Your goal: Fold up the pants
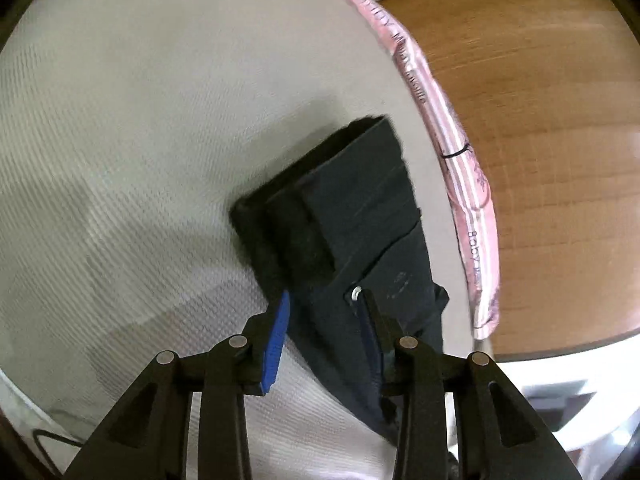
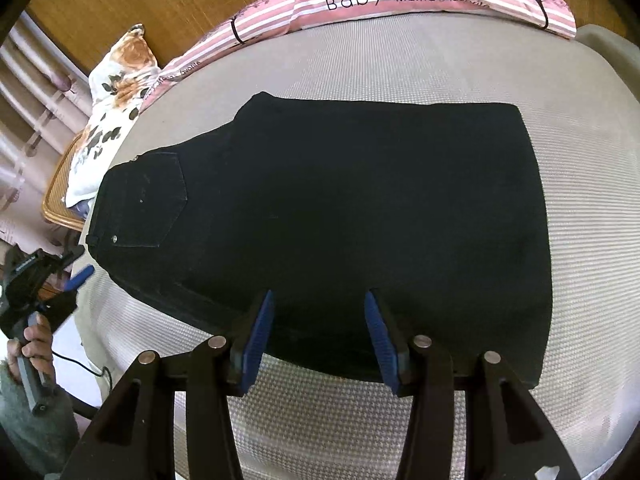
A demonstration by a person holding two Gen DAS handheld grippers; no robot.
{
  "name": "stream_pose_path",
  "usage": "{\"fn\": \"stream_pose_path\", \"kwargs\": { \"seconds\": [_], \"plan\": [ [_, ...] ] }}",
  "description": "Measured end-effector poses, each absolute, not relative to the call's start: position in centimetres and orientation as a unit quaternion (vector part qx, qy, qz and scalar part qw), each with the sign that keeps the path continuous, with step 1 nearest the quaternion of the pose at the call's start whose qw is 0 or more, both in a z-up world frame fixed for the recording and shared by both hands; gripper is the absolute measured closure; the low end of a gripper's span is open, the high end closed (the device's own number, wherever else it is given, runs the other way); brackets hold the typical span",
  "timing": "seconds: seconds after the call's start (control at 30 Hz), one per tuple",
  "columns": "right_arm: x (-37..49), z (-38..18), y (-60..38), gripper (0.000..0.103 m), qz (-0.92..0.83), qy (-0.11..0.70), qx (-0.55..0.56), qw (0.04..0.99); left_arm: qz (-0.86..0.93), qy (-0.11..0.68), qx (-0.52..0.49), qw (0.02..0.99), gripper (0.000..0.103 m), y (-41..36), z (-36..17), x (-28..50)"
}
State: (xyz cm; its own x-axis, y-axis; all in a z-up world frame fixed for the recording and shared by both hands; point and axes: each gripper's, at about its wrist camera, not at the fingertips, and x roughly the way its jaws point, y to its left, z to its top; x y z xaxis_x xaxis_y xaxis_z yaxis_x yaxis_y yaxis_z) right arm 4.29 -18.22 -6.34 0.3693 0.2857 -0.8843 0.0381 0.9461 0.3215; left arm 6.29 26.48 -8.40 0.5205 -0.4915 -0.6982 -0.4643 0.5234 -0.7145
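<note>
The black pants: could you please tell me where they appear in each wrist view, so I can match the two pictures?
Left wrist view: the black pants run from centre down to between the fingers of the left claw.
Right wrist view: the pants fill the centre, waistband and pocket at left.
Shared landmark: the pink striped pillow printed "Baby".

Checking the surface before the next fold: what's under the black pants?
The black pants lie flat on a grey textured mattress. Anything directly beneath the fabric is covered and cannot be seen.
</note>
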Motion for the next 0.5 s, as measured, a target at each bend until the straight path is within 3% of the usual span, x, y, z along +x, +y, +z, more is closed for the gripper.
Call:
{"fn": "stream_pose_path", "kwargs": {
  "seconds": [0.17,0.3,0.5],
  "plan": [
    [4.4,-6.6,-18.1,0.057,0.079,0.559,0.152,0.811,0.005,0.491,-0.495,0.717,0.063,26.3,-9.3,6.7],
    [4.6,-6.7,-18.2,0.055,0.079,0.559,0.152,0.811,0.013,0.487,-0.504,0.713,0.054,26.5,-10.0,6.5],
    [4.8,-7.2,-18.0,0.055,0.078,0.564,0.155,0.808,0.010,0.478,-0.506,0.718,0.053,27.2,-10.7,6.4]
  ]
}}
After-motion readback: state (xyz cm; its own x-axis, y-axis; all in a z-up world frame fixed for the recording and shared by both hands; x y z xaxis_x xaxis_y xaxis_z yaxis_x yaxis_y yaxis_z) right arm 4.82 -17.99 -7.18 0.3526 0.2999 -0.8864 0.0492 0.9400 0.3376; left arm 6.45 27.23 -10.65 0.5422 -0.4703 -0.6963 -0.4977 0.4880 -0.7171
